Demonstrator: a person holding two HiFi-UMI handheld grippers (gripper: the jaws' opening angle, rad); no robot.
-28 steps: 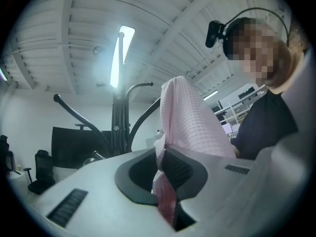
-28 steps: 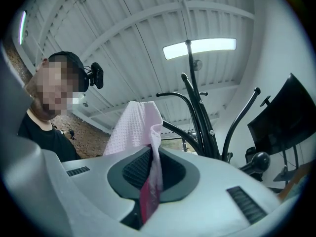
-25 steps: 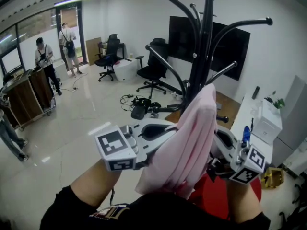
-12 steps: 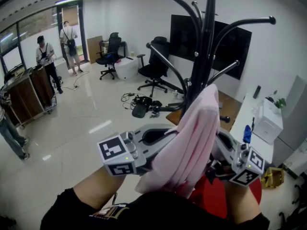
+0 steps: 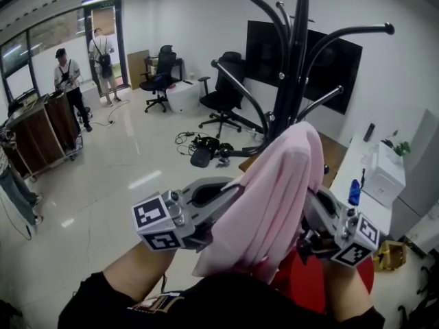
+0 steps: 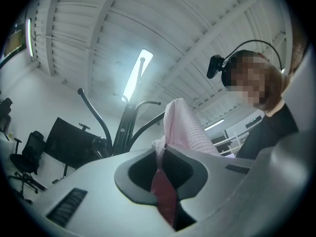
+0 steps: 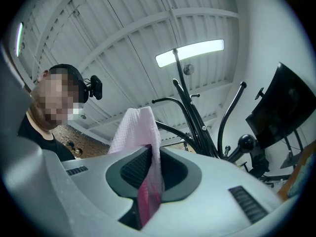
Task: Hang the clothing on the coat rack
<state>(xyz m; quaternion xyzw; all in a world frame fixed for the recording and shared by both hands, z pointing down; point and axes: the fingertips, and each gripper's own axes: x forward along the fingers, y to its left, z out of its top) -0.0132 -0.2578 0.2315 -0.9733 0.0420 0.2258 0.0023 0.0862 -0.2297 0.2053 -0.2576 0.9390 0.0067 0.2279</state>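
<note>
A pink garment [image 5: 274, 197] rises in a fold to a peak in front of the black coat rack [image 5: 295, 67], close to one of its lower arms. Whether it rests on that arm is hidden. My left gripper [image 5: 234, 189] is shut on the garment's left side; in the left gripper view the cloth [image 6: 185, 127] runs up out of the pinched left gripper [image 6: 160, 159]. My right gripper [image 5: 312, 208] has just been opening. The cloth [image 7: 136, 127] still hangs between the jaws of the right gripper [image 7: 148, 169], with a gap beside one pad. The rack [image 7: 192, 112] stands just behind.
A dark screen [image 5: 302, 53] hangs on the wall behind the rack. Office chairs [image 5: 219, 101] and cables [image 5: 202, 149] lie beyond. A white table [image 5: 357, 163] with a box is at the right, a red seat [image 5: 312, 279] below me. People [image 5: 68, 81] and a wooden cart [image 5: 41, 129] are far left.
The left gripper has rolled and its marker cube has slid slightly left and down. The garment's peak has shifted a little right. The right gripper has kept its place.
</note>
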